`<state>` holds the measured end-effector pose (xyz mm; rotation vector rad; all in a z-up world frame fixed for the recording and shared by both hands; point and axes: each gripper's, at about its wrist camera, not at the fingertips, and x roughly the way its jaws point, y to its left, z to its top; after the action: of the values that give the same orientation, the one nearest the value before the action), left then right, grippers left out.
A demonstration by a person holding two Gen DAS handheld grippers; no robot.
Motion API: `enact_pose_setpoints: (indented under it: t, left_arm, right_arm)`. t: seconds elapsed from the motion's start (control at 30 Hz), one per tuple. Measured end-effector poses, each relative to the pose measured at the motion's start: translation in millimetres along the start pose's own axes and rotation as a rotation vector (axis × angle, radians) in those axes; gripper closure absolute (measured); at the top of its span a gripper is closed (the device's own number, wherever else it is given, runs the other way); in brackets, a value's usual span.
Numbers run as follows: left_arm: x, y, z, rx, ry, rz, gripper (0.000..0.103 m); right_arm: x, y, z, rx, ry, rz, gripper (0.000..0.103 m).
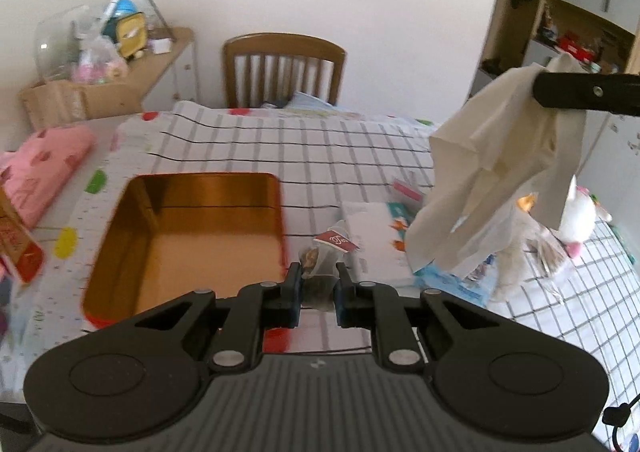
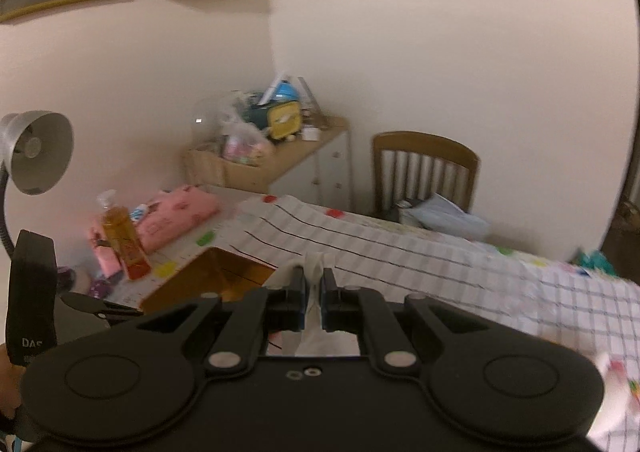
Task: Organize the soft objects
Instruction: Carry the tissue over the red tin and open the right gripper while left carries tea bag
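Through the left wrist camera, my left gripper (image 1: pixel 316 272) has its jaws clamped on a small see-through sachet (image 1: pixel 320 256) with a red paper tag, lifted just beside the open tin (image 1: pixel 192 236). The tin is rectangular with rounded corners, shiny gold inside and empty, so I judge nothing is sorted yet. My right gripper (image 1: pixel 538 91) comes in from the side, pinching a thin cream tissue (image 1: pixel 492 179) that hangs limp and creased in the air. Below it a fluffy white plush toy (image 1: pixel 576 219) and a flat tissue pack (image 1: pixel 380 240) wait on the counter (image 1: pixel 304 155), which wears a checked cloth.

Through the right wrist camera, the jaws stand nearly together on a white fold of that tissue, with the tin further ahead. A folded pink cloth (image 2: pixel 176 219), soft and padded, lies beyond.
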<state>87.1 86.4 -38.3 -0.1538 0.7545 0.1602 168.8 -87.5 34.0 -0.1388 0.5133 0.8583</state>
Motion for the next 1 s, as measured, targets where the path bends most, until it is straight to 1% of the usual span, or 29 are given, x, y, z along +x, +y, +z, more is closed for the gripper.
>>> enact_pose_setpoints:
  t: [0.13,0.33,0.6,0.7,0.8,0.87,1.0]
  left_arm:
    - [-4.5,18.0,5.0,-0.008,-0.008,0.043,0.087]
    - [-3.6,45.1,6.7,-0.034,0.008,0.096,0.088]
    - [8.5,73.6,8.5,-0.061,0.032,0.150,0.088]
    - [16.9,83.4,8.8,-0.077,0.046,0.165,0.087]
    - [27.4,90.6,5.7,-0.102,0.069,0.167,0.088]
    - [34.6,92.6,3.9,-0.100,0.085,0.169,0.088]
    - [52.9,99.6,3.8,-0.100,0.117,0.174,0.087]
  right_arm:
    - [19.2,17.6,16.4,-0.028,0.005,0.042,0.096]
    - [55.6,39.1,38.0,-0.049,0.011,0.098,0.096]
    - [96.1,66.8,69.8,-0.058,0.013,0.183,0.096]
    - [118.6,75.8,69.5,-0.063,0.058,0.203,0.096]
    - [149.8,82.3,62.2,-0.050,0.150,0.194,0.096]
    - [170.4,84.9,53.8,-0.032,0.220,0.200,0.096]
    - [201.5,88.3,35.4,-0.021,0.303,0.182,0.096]
